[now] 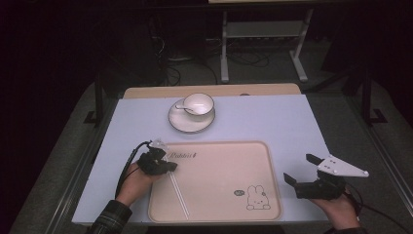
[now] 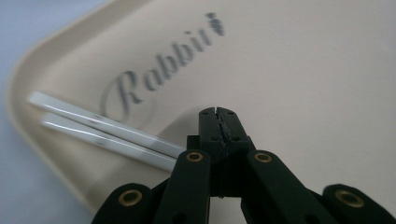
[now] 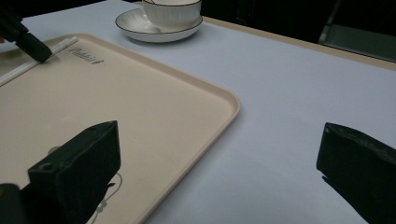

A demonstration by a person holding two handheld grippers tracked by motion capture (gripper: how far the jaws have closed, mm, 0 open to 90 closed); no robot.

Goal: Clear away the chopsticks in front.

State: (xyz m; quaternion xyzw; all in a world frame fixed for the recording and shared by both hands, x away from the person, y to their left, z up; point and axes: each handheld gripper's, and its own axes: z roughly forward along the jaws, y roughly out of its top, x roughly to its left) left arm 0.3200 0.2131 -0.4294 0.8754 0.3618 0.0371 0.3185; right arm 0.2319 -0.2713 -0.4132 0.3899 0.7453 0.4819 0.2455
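Both hands enter low in the high view. Left gripper [image 1: 171, 166] sits over the near-left part of the beige rectangular plastic tray [image 1: 219, 195], just beside a pair of white chopsticks [image 1: 179, 194] lying slantwise on it. Right gripper [image 1: 298, 168] hovers off the tray's right edge, jaws spread. White cup [image 1: 198, 104] on white saucer [image 1: 191, 123] stands beyond the tray on the pale blue table [image 1: 272, 122].

Left gripper view: jaws clenched together, gripping nothing; chopsticks alongside.

Right gripper view: jaws wide apart, released.
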